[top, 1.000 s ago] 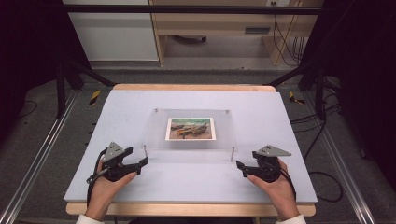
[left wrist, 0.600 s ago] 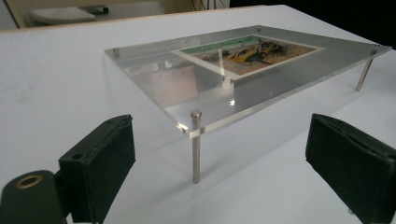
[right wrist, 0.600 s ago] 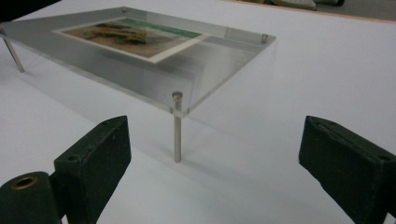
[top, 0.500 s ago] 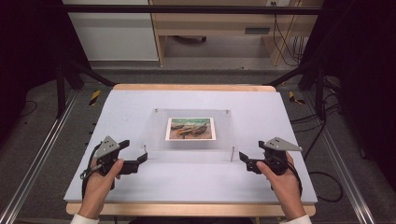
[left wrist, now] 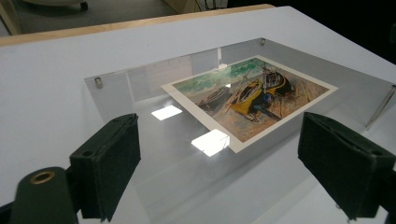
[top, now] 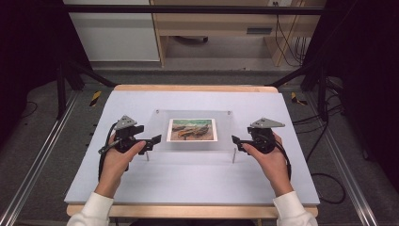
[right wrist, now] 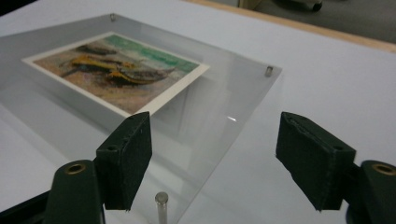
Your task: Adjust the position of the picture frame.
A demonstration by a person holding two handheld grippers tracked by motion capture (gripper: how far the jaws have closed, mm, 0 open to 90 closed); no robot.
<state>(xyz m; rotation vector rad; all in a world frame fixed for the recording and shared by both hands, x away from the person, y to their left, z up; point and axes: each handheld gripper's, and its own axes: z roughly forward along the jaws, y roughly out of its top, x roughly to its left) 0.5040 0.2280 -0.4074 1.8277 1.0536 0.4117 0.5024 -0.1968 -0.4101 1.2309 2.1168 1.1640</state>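
A pale blue-grey table top (top: 188,183) is edged by a light wooden rim (top: 193,88) along its far side. Beyond it, a grey floor (top: 207,63) is seen, with a white cabinet (top: 113,30) and a wooden bench (top: 221,19) set against the back. Black cables (top: 287,33) are hung beside the bench, and metal rails (top: 33,165) are laid along each side of the table.

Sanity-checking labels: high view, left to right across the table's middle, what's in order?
left gripper → left front standoff post → painting print under the clear acrylic panel → right front standoff post → right gripper
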